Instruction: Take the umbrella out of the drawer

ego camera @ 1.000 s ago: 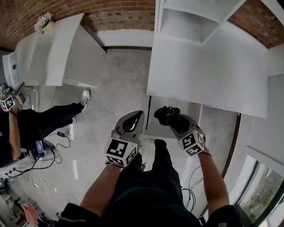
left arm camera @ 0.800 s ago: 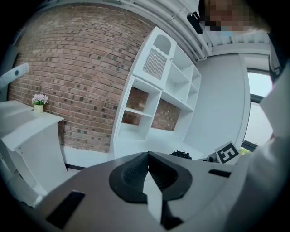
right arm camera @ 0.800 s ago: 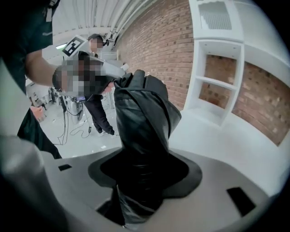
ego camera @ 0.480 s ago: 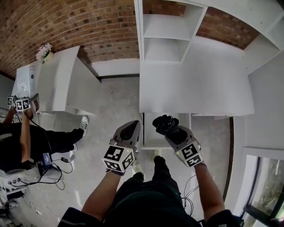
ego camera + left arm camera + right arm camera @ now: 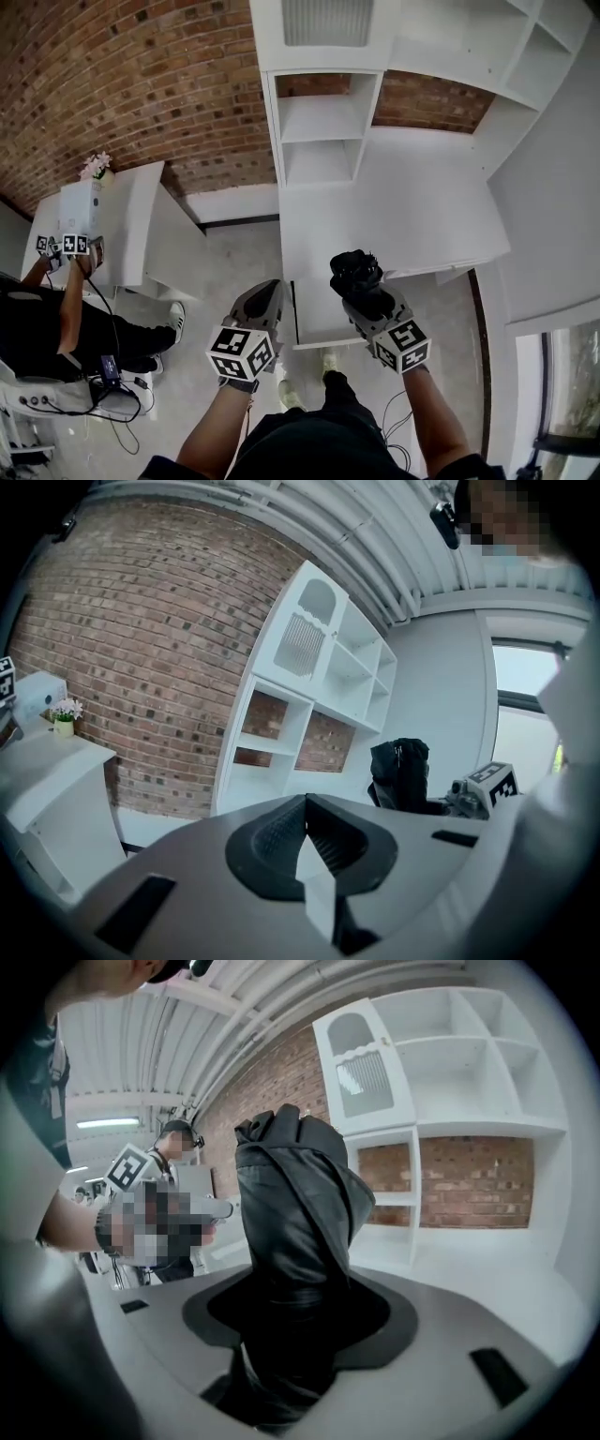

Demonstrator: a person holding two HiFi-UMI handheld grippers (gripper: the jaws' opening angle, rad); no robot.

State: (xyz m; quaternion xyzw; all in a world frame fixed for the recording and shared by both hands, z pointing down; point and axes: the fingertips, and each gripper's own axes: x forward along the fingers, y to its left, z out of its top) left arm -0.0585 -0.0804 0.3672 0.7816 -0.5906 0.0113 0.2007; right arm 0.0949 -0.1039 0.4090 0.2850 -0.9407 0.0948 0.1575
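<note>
A red brick wall (image 5: 141, 94) backs a tall white shelving unit (image 5: 323, 131) whose broad white bench (image 5: 403, 206) juts toward the person. Below the bench's front edge a white drawer (image 5: 314, 323) stands pulled out. What shows of its inside is bare, though the right tool covers part of it.

The black folded umbrella (image 5: 354, 272) is out of the drawer and held in the air above its front, level with the bench edge in the head view. The right tool (image 5: 366, 295) has it. In the right gripper view the jaws stand wide and press on the bundled fabric, with the umbrella (image 5: 295, 1204) rising upright out of them and its top well past the tips. The left tool (image 5: 267, 292) hangs beside it over the drawer's left edge. Its jaws (image 5: 305, 841) are closed together with nothing between them.

The lift-out itself looks done, so what remains is most likely to carry the umbrella clear and set it down. The open bench just ahead is the obvious place. That calls for a firm grip on soft, slippery fabric, and the free left tool could push the drawer shut.
</note>
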